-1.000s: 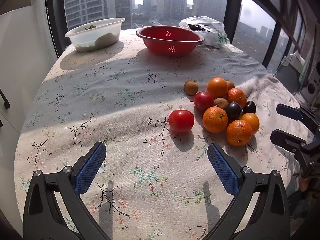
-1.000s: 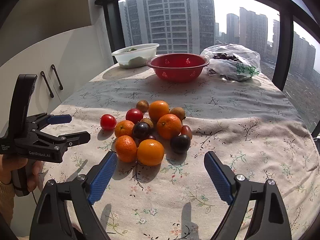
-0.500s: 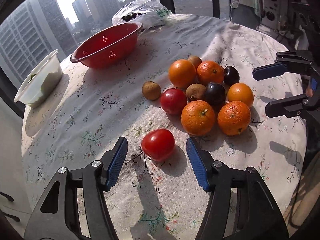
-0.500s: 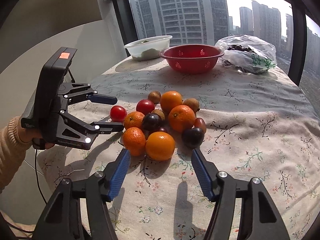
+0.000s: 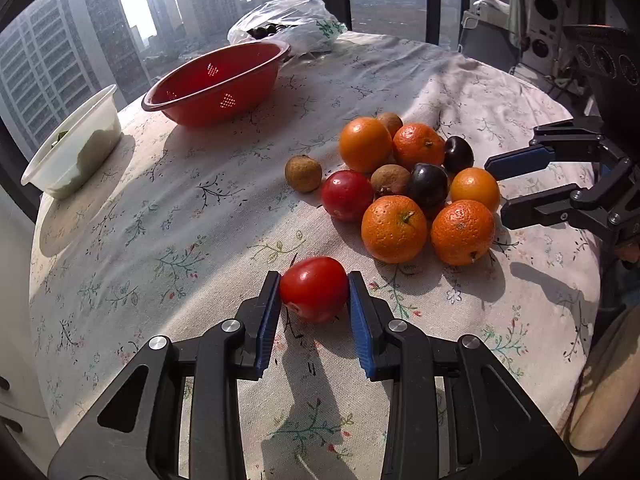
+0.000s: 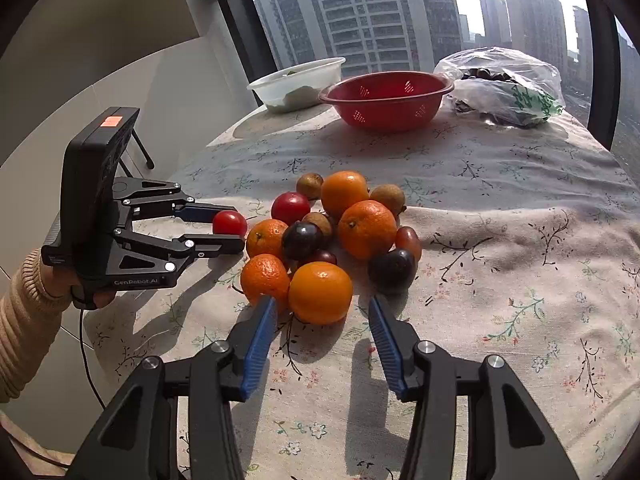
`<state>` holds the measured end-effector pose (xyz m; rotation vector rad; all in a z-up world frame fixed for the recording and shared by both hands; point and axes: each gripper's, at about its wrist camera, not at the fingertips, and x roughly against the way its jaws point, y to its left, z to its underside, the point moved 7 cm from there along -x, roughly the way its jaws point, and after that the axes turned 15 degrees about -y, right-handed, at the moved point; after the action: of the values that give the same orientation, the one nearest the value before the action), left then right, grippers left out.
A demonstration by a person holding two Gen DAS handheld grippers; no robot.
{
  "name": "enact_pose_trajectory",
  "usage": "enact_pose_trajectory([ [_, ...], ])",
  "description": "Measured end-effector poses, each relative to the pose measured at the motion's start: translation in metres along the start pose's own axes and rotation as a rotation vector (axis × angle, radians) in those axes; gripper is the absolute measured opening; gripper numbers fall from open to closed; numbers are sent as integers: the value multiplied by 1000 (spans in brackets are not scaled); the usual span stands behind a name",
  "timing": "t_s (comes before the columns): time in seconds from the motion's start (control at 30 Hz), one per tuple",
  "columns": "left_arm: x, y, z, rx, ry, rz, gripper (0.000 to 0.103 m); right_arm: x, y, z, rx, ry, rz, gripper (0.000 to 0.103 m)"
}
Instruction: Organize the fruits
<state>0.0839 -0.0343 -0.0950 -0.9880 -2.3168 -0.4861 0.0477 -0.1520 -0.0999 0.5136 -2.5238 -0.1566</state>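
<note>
now the left gripper (image 5: 314,290) pinches the tomato (image 5: 314,289).

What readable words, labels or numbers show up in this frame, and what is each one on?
"GenRobot.AI": white print on the black side plate of the left gripper, seen in the right wrist view.
Orange sticker on top of that gripper's black housing: no legible text.
Green print on the plastic bag: too crumpled to read.
Dials on the machine behind the table: too small to read.
</note>
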Motion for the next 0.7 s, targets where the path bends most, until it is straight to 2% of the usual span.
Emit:
enact_pose_trajectory([
  [0.37, 26, -12, 20, 92, -18, 10, 31, -14, 3, -6, 104, 34, -81, 48],
  [0.5, 26, -14, 19, 108, -24, 16, 31, -18, 5, -2, 105, 51, -117, 40],
  [0.7, 26, -19, 17, 115, -31, 31, 31, -18, 5, 4, 88, 59, -124, 39],
])
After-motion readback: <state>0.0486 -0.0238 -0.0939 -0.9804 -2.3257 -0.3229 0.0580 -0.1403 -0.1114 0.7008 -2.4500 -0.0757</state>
